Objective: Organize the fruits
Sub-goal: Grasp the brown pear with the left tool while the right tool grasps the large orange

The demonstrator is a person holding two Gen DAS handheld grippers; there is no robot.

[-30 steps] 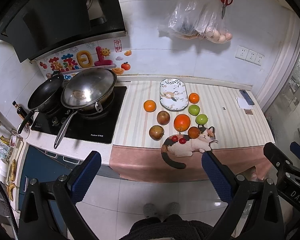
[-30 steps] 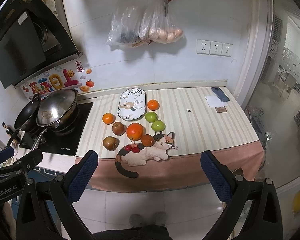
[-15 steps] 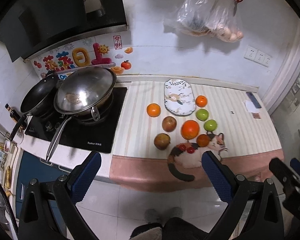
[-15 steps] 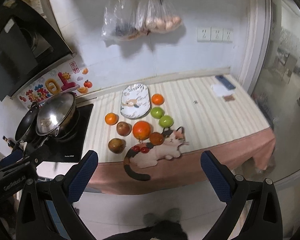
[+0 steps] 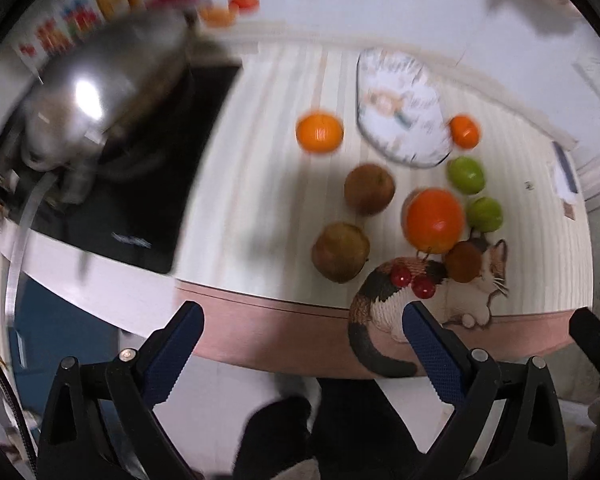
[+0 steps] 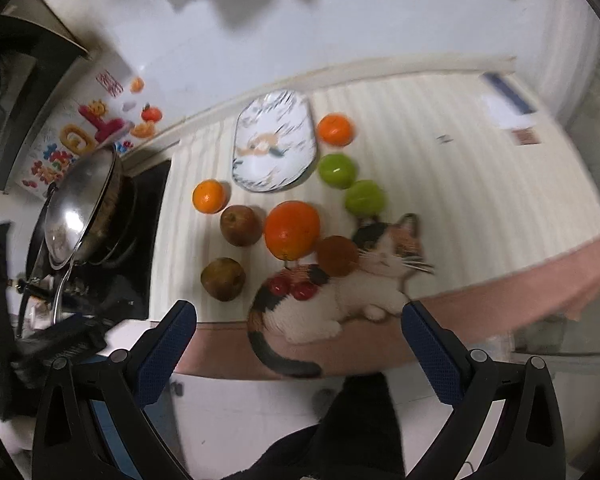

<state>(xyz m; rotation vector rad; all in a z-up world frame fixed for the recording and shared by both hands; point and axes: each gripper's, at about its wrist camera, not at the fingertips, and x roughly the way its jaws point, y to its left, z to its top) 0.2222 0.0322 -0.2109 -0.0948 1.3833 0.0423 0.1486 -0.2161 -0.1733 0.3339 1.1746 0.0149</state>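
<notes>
Fruits all loose on the striped desk (image 6: 440,184), none on the plate (image 6: 274,144) yet. Plate totally bare, sitting toward the wall at the back of the bunch.

Rundown from the right wrist view: small orange (image 6: 209,197) just left of the plate, another small orange (image 6: 335,129) just right of it, two green ones (image 6: 337,170) (image 6: 364,197) down the right side, two brownish apples (image 6: 241,225) (image 6: 223,279) on the left, big orange (image 6: 292,229) in the middle, touching or nearly touching a darker brown fruit (image 6: 337,257). Two cherries (image 6: 294,289) parked on the cat-shaped mat (image 6: 360,296) at the desk's front edge.

Both claws wide open, holding nothing: left claw (image 5: 300,344), right claw (image 6: 299,340), both off the front edge of the desk, well short of any fruit.

Looks like the approach step, nothing picked. Probably smartest to go for an outer fruit first, like the near apple on the left or a green one on the right, not the big orange wedged in the middle. Come down with the pads (image 6: 168,344) straddling the widest part, close gently, round stuff rolls. Wok (image 6: 80,208) on the stove to the left, worth keeping clear of its handle. Both views pretty blurry, so finer detail hard to call.
</notes>
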